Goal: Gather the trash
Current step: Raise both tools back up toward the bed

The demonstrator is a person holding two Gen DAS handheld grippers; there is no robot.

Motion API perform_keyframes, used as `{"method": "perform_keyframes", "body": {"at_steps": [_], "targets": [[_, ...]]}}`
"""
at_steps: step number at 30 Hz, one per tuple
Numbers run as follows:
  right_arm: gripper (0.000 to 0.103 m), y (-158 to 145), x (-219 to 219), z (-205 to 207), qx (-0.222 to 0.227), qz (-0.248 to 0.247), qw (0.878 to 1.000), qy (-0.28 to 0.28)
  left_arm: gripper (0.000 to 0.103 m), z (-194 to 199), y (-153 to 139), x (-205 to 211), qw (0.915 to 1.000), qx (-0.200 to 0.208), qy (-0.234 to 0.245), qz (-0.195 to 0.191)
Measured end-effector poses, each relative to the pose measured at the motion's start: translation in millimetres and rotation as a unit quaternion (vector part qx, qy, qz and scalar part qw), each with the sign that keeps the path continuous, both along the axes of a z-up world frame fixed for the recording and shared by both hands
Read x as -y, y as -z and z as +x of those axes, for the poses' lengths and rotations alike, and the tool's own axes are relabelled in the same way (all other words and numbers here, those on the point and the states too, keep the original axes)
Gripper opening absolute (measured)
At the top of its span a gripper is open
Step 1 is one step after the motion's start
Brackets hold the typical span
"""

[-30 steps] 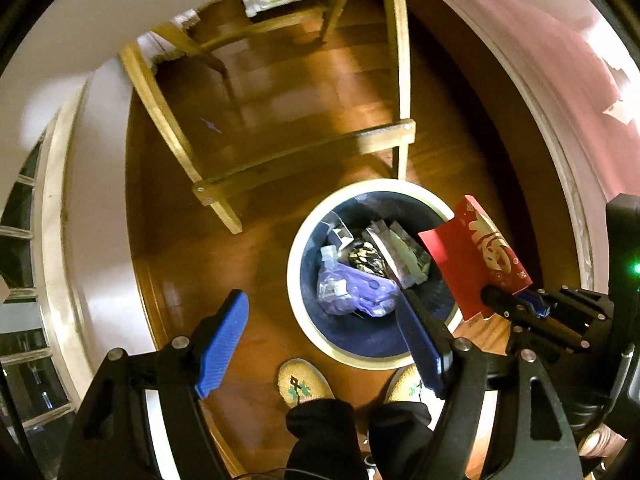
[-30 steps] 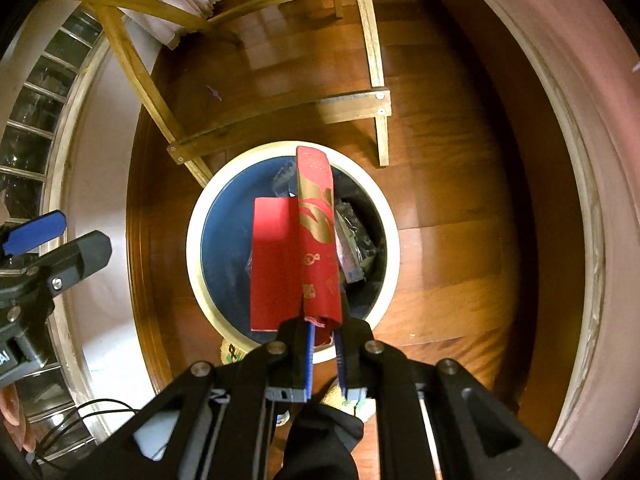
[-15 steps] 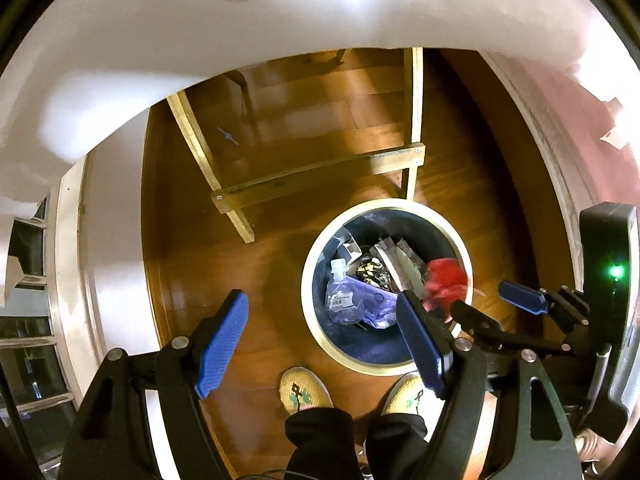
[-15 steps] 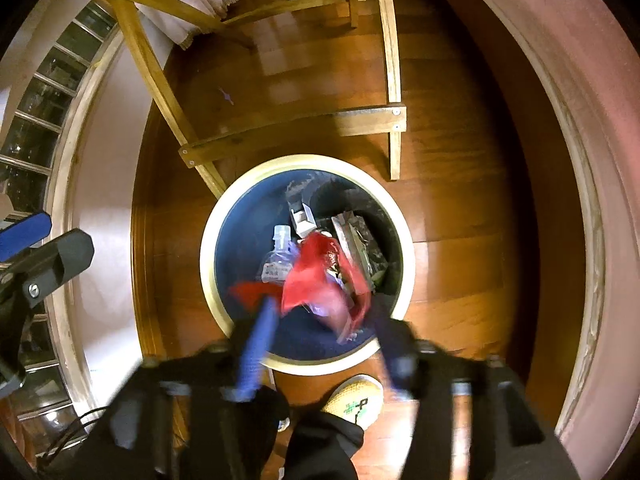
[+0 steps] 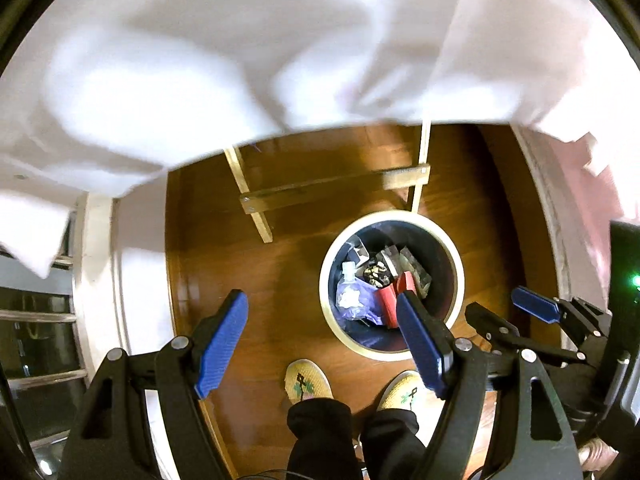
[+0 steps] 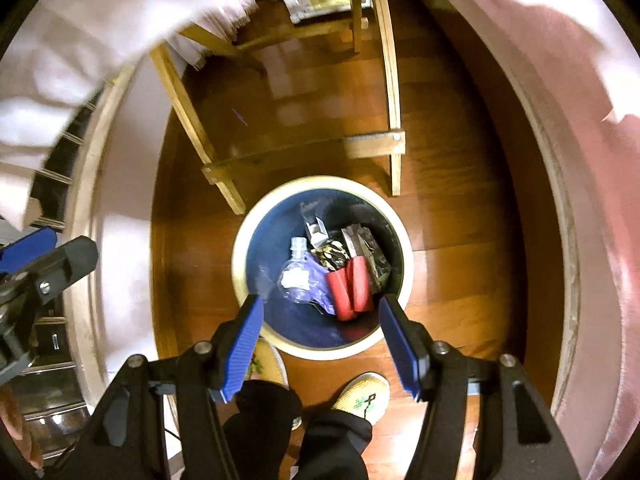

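Note:
A round bin with a cream rim stands on the wood floor. Inside lie a folded red packet, a clear plastic bottle, a purple wrapper and dark foil wrappers. My right gripper is open and empty, high above the bin's near side. My left gripper is open and empty, above the floor left of the bin. The right gripper's fingers show at the right of the left wrist view.
A wooden table frame stands just beyond the bin. White cloth hangs overhead. A pink wall runs along the right. My two slippered feet stand near the bin.
The right gripper opened and let go of the red packet, which fell into the bin. Both grippers rose, so the bin looks smaller and the white cloth fills the top.

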State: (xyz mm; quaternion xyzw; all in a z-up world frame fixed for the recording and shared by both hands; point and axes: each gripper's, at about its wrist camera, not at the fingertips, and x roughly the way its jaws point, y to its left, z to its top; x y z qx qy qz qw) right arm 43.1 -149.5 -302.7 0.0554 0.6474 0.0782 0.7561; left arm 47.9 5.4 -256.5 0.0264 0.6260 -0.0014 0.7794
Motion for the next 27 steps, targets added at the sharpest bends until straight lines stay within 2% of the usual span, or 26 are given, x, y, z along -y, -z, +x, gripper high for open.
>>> {"method": "perform_keyframes", "body": {"at_steps": [5,8,14,16,23,25,27], "targets": [[0.061,-62,0,-4,0.027,0.011,1.0,-0.003,0.075,-2,-56,-7,0.9996,0.026,-0.012,-0.001],[0.061,-102,4,-5,0.046,0.02,0.999,-0.002,0.082,-2,-98,-14,0.9987,0.048,-0.02,-0.002],[0.06,-180,12,-8,0.089,0.031,0.996,-0.01,0.083,-2,-182,-24,0.9946,0.099,-0.029,0.011],[0.06,-201,15,-9,0.1,0.035,0.994,-0.013,0.084,-3,-213,-28,0.9921,0.12,-0.035,0.015],[0.061,-272,10,-3,0.154,0.042,0.986,-0.042,0.086,1,-289,-32,0.9838,0.171,-0.046,0.024],[0.062,-292,8,4,0.171,0.042,0.983,-0.052,0.086,3,-305,-32,0.9812,0.185,-0.049,0.03],[0.071,-310,6,12,0.189,0.041,0.979,-0.061,0.086,1,-320,-34,0.9788,0.195,-0.052,0.035]]}}
